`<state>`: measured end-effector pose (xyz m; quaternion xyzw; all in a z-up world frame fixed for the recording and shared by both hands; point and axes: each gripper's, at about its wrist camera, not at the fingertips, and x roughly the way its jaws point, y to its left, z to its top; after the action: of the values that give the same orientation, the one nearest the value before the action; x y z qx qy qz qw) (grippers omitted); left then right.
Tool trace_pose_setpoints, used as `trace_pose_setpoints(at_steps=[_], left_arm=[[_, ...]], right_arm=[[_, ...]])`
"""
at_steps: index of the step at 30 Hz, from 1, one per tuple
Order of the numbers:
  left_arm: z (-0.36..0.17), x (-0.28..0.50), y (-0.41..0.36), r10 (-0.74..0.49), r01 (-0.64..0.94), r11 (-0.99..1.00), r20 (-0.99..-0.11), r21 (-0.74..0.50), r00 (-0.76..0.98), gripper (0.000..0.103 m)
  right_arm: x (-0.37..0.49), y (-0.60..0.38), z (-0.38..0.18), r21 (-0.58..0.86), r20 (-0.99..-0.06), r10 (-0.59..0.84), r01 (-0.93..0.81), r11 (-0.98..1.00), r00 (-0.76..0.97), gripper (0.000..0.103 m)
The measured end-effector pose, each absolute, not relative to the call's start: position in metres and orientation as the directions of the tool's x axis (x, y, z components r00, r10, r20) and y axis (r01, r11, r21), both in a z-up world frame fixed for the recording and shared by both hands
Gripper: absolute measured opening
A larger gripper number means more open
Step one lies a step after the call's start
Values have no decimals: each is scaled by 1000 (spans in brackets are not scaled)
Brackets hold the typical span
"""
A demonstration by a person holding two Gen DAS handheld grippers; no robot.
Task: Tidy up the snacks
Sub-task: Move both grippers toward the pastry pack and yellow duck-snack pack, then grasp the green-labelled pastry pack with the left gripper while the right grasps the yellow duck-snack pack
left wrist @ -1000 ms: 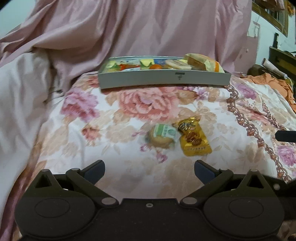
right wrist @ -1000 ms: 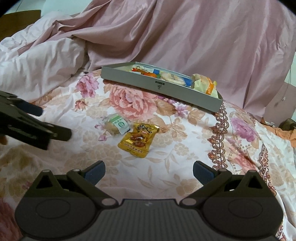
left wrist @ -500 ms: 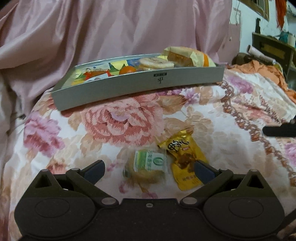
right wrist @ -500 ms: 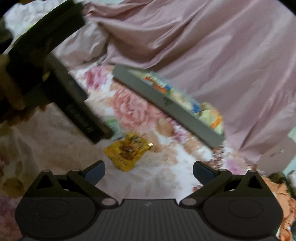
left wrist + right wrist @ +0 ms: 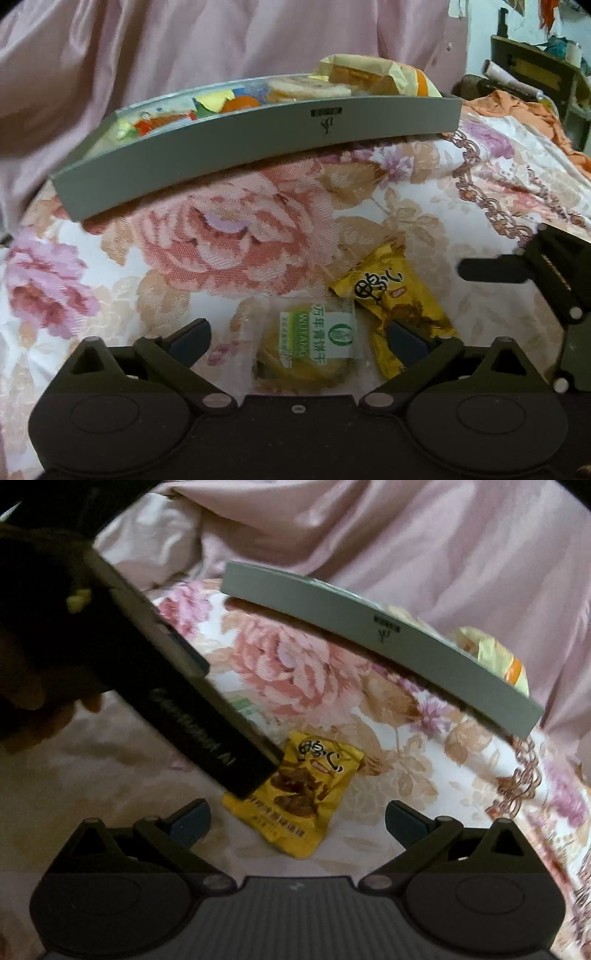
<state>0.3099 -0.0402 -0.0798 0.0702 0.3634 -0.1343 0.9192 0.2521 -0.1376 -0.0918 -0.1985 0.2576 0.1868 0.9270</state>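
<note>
The clear-wrapped round biscuit with a green label [image 5: 314, 345] lies on the floral bedspread [image 5: 221, 240], touching the yellow foil snack packet [image 5: 399, 306], between the left tongs [image 5: 297, 338], spread and just closing slightly. The right tongs [image 5: 297, 818] are spread above the packet. The grey snack tray [image 5: 258, 147] stands behind.

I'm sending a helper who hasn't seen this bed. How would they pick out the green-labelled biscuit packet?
On the floral bedspread, in front of the grey tray, two loose packets lie side by side. The biscuit packet is the clear one with a green-and-white label; its neighbour, the yellow packet, is opaque.
</note>
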Motion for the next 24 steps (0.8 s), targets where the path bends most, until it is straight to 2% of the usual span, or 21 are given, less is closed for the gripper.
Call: trace_pose_setpoints(at_steps=[6,9,17,21,24], left_arm=[[-85,314,-33,-191,297,954,-700,32,688,92],[-85,315,-29,-150,262,964,-703,53,695,85],[-86,316,-21,-87,171,984,-700,51,709,86],[-85,320,-25,-85,180,982,-705,61,704,88],[-85,325,-29,-81,197,977,-712,83,697,91]], right_arm=[[266,-135,-90,-246,-541,260,-447,860,800,103],[270,-138,-89,-236,-548,257,-442,866,796,103],[279,-150,-82,-255,-558,125,-312,915,820,103],[278,-153,-82,-221,-540,170,-334,916,824,103],[283,-147,-88,-271,-542,189,-383,883,819,103]])
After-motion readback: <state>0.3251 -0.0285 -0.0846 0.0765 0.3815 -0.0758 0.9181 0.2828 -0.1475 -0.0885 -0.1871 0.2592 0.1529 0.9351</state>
